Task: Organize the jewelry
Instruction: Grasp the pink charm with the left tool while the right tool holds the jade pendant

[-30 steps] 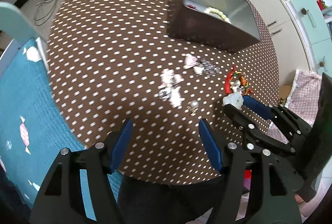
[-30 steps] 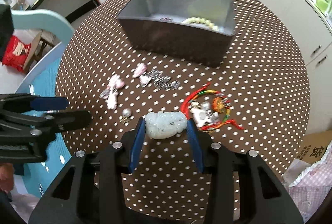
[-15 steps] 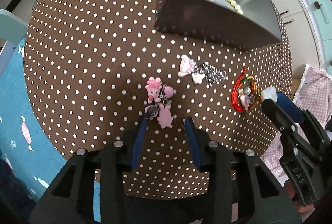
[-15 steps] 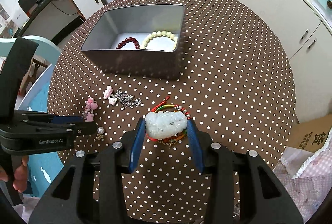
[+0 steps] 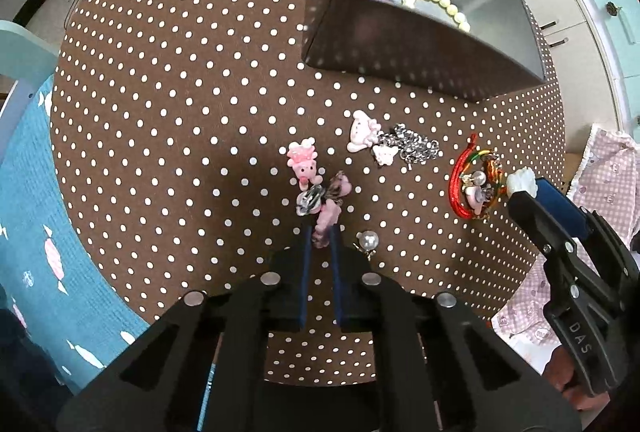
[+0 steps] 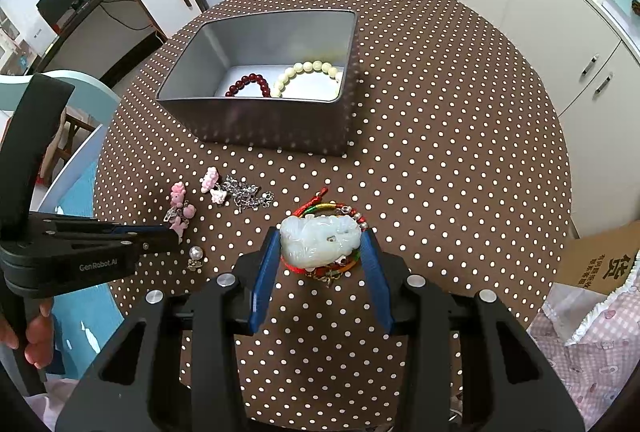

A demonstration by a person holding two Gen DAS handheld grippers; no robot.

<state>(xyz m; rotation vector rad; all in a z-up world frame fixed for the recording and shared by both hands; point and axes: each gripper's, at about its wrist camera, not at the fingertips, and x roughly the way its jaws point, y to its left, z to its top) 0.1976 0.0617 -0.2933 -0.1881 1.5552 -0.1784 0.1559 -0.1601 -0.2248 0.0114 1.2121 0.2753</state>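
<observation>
My left gripper [image 5: 321,232] is shut on a pink charm keychain [image 5: 326,214] lying on the dotted table; it also shows in the right wrist view [image 6: 180,212]. My right gripper [image 6: 320,244] is shut on a pale jade pendant [image 6: 318,241], held above a red braided bracelet [image 6: 320,210]. The pendant shows in the left wrist view [image 5: 521,181] beside the red bracelet [image 5: 460,184]. A grey metal box [image 6: 280,128] behind holds a dark red bead bracelet [image 6: 250,80] and a cream bead bracelet [image 6: 304,70].
A second pink charm with a silver chain [image 5: 394,144] lies between the keychain and the box [image 5: 420,48]. A pearl earring [image 5: 368,241] lies right of my left fingertips. A blue chair [image 5: 48,216] stands left. Cabinets [image 6: 540,12] and a cardboard carton [image 6: 600,264] stand right.
My left gripper has closed from open onto the pink keychain. My right gripper has lifted the jade pendant higher above the table.
</observation>
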